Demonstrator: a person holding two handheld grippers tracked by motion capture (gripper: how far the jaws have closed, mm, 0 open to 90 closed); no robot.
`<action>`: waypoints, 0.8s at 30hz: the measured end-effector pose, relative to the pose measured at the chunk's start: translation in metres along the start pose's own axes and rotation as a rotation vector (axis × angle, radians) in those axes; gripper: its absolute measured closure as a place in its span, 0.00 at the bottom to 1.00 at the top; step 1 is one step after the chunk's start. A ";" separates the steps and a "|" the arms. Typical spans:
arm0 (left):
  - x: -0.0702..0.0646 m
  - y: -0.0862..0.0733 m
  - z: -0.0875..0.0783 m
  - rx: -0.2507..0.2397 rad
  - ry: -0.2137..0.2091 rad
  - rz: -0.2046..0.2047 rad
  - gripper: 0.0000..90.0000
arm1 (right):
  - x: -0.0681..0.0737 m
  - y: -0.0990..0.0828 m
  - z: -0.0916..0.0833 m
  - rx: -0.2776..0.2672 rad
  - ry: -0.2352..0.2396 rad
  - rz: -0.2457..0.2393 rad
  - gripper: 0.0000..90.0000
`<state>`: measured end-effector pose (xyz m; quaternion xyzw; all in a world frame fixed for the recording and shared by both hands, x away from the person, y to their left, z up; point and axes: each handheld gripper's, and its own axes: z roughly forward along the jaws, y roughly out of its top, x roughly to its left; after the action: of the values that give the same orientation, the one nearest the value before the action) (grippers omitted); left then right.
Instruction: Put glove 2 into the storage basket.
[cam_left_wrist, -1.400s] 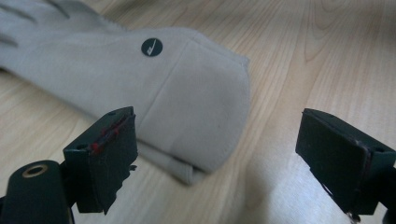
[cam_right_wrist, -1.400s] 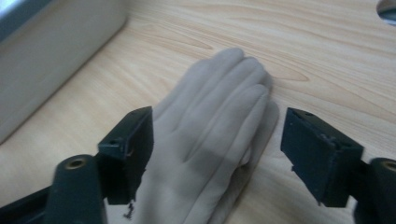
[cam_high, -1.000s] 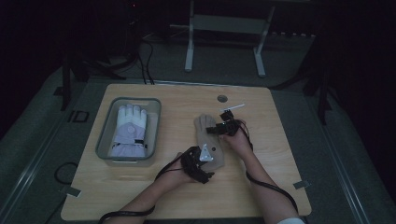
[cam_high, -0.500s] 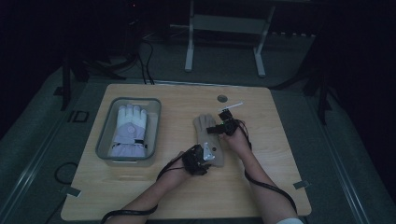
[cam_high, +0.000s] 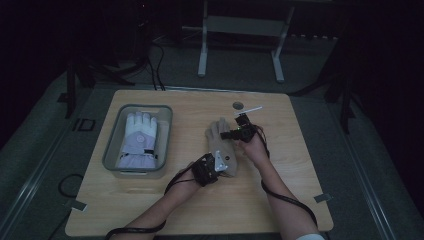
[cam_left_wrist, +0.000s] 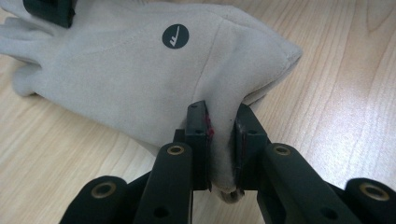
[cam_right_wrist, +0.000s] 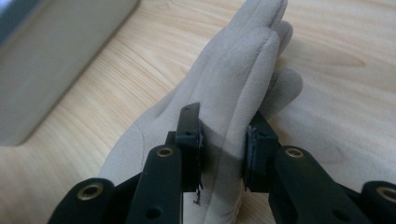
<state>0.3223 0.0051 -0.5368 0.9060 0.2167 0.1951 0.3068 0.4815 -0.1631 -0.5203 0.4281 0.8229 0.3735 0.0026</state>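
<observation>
Your left hand-held gripper (cam_high: 220, 161) is clamped on the cuff end of the beige glove (cam_high: 221, 145); in the left gripper view its jaws are nearly closed, with a fold of the glove's (cam_left_wrist: 140, 70) fabric pinched up between them. Your right hand-held gripper (cam_high: 234, 133) is closed on the finger end, and in the right gripper view one of the glove's (cam_right_wrist: 233, 107) fingers is squeezed between the jaws.

The glove lies near the middle of the tabletop (cam_high: 300, 175), fingers pointing toward 12 o'clock. The grey tray (cam_high: 112, 155) sits at its 9 o'clock with the white glove (cam_high: 137, 140) already lying inside.

Compared with a second ago, very little has shifted. Your left hand has edged a touch closer to the cuff, the right has hardly moved, and the glove lies where it did. From that I judge both grips are now set and the lift has not begun. With both ends held, the next move is likely to raise the glove level and carry it toward 9 o'clock, over the tray wall, to join its mate. Watch the thin pinch at the finger end, since it may slip under tension.
</observation>
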 end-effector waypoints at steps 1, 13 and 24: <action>0.001 0.000 -0.006 -0.004 0.011 0.003 0.89 | 0.003 0.003 -0.004 -0.011 0.005 -0.001 0.81; 0.012 0.005 -0.038 -0.002 0.071 0.028 0.89 | 0.021 0.025 -0.022 -0.061 0.034 -0.028 0.87; 0.027 0.003 -0.067 0.000 0.128 0.032 0.89 | 0.047 0.051 -0.033 -0.123 0.061 -0.072 0.87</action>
<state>0.3128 0.0482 -0.4793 0.8949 0.2214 0.2577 0.2893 0.4772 -0.1324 -0.4502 0.3856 0.8131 0.4357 0.0171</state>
